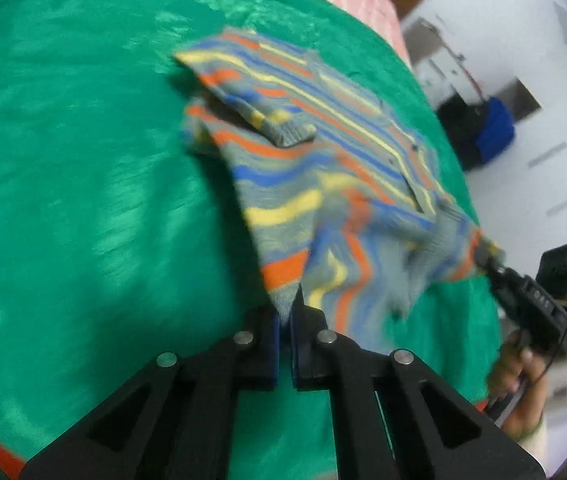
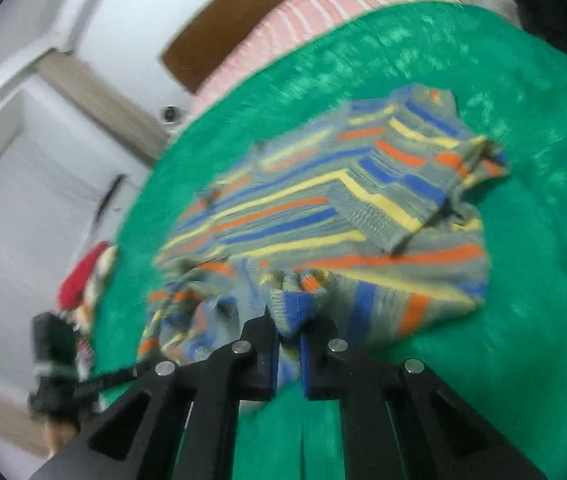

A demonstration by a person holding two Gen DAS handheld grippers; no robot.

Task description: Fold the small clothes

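Observation:
A small striped knit sweater [image 1: 323, 148] in grey, blue, orange and yellow lies on the green cloth [image 1: 83, 180], one sleeve folded across its body. My left gripper [image 1: 285, 316] is shut on a corner of its near hem, which rises off the cloth. In the right wrist view the same sweater [image 2: 343, 208] spreads ahead, and my right gripper [image 2: 287, 332] is shut on a bunched fold of its near edge. The right gripper [image 1: 487, 264] also shows in the left wrist view, pinching the sweater's far corner, held by a hand [image 1: 523, 384].
The green cloth [image 2: 523, 280] covers a bed with a pink striped sheet [image 2: 323, 4] at its far end. A red and white item [image 2: 83, 276] lies off the cloth's left edge. Dark and blue bags [image 1: 491, 128] stand on the floor beyond the bed.

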